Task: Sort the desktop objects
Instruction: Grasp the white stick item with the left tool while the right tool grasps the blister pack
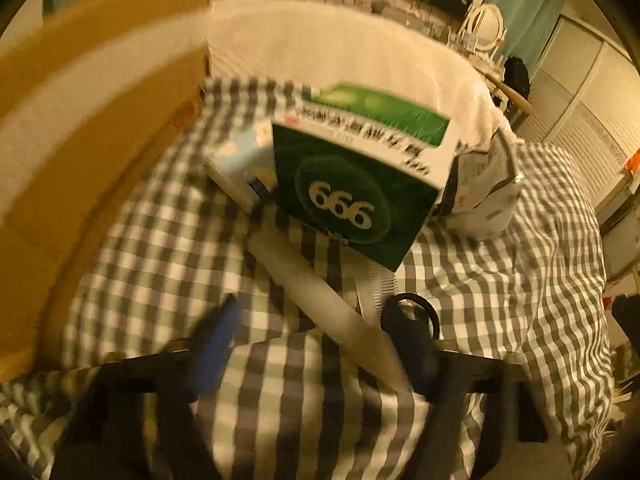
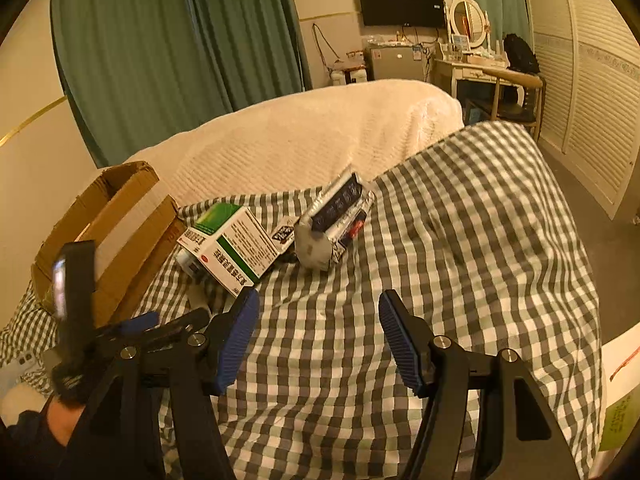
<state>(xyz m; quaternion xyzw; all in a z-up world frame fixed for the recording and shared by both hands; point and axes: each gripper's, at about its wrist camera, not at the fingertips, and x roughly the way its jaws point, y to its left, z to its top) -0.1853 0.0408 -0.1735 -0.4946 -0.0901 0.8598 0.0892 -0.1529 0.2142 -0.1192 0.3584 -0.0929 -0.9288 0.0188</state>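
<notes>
A green and white medicine box (image 1: 360, 168) marked 666 lies on the checked cloth (image 1: 160, 240), also in the right wrist view (image 2: 232, 240). A white tube (image 1: 320, 300) lies from under the box toward my left gripper (image 1: 312, 344), which is open with blue pads; the tube passes between the fingers, untouched as far as I can tell. A light blue box (image 1: 240, 160) sits left of the green box. A silver and black packet (image 2: 332, 220) lies to its right. My right gripper (image 2: 318, 340) is open and empty above the cloth.
An open cardboard box (image 2: 108, 232) stands at the left, also in the left wrist view (image 1: 80, 140). A cream blanket (image 2: 312, 136) lies behind the objects. Black scissor handles (image 1: 416, 312) lie near my left gripper's right finger. The left gripper's body (image 2: 80, 300) shows at the left.
</notes>
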